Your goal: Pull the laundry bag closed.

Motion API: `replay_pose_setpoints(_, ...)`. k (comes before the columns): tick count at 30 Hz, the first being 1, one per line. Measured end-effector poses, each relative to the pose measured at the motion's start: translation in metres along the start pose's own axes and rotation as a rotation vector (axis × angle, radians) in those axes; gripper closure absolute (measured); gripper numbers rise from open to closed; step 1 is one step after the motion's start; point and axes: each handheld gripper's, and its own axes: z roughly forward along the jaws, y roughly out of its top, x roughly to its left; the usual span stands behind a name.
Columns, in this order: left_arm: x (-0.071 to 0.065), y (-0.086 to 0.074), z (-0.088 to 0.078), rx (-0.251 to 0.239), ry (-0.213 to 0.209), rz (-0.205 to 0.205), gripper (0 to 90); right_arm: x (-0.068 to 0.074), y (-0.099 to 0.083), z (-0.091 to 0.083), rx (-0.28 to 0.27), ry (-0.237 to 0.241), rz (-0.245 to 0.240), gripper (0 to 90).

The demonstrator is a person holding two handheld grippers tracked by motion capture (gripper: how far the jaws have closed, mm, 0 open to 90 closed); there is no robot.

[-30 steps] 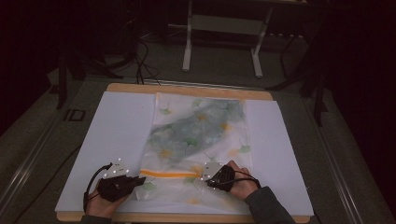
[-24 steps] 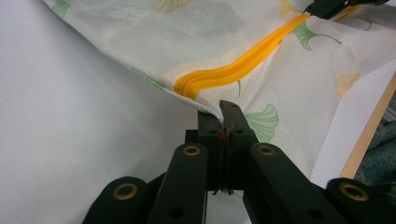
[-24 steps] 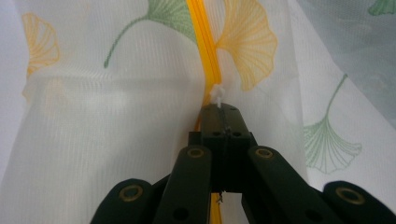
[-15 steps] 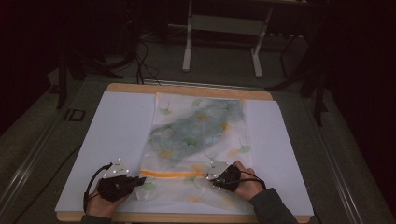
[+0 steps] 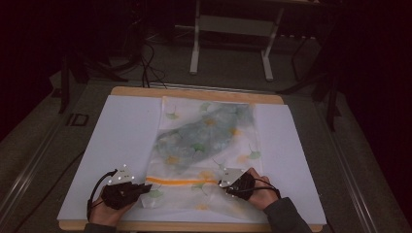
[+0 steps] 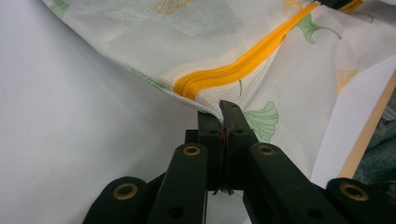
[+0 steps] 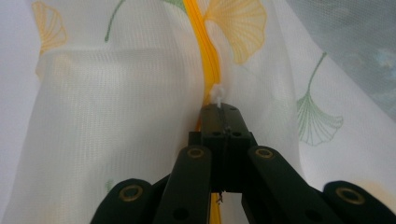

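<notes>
- While a wooden-edged table (image 5: 194, 93) covered by a white sheet (image 5: 116, 141) carries everything, a mesh laundry bag (image 5: 206, 145) printed with ginkgo leaves is laid along its middle, reaching from the far edge almost to the near edge.
- A grey-green garment (image 5: 209, 131) is seen through the mesh, filling the far half of the bag.
- An orange zipper (image 5: 182, 180) is run across the bag close to the near edge, and most of its visible length appears closed.
- The left gripper (image 6: 224, 114) is clamped shut on the bag's fabric just past the zipper's left end, holding that corner steady.
- The right gripper (image 7: 223, 112) is closed at the zipper line, its jaws pressed together around what looks like the small white zipper pull (image 7: 217, 95).
- The garment is judged already packed; what seems left is drawing the pull along the remaining stretch, though whether any gap stays open cannot be told.
</notes>
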Motion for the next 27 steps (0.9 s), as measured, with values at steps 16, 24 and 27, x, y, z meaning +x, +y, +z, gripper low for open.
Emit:
replay_pose_setpoints(16,0.0,0.0,0.0,0.007,0.001,0.001,88.7,-0.003,-0.014,-0.01,0.019,-0.018,0.011,90.0)
replay_pose_setpoints(24,-0.001,0.0,0.0,0.006,0.002,-0.002,88.7,-0.004,-0.025,-0.016,0.034,-0.028,0.022,90.0)
replay_pose_setpoints(27,-0.001,-0.001,0.0,0.007,0.001,-0.005,88.6,-0.004,-0.028,-0.018,0.038,-0.031,0.021,90.0)
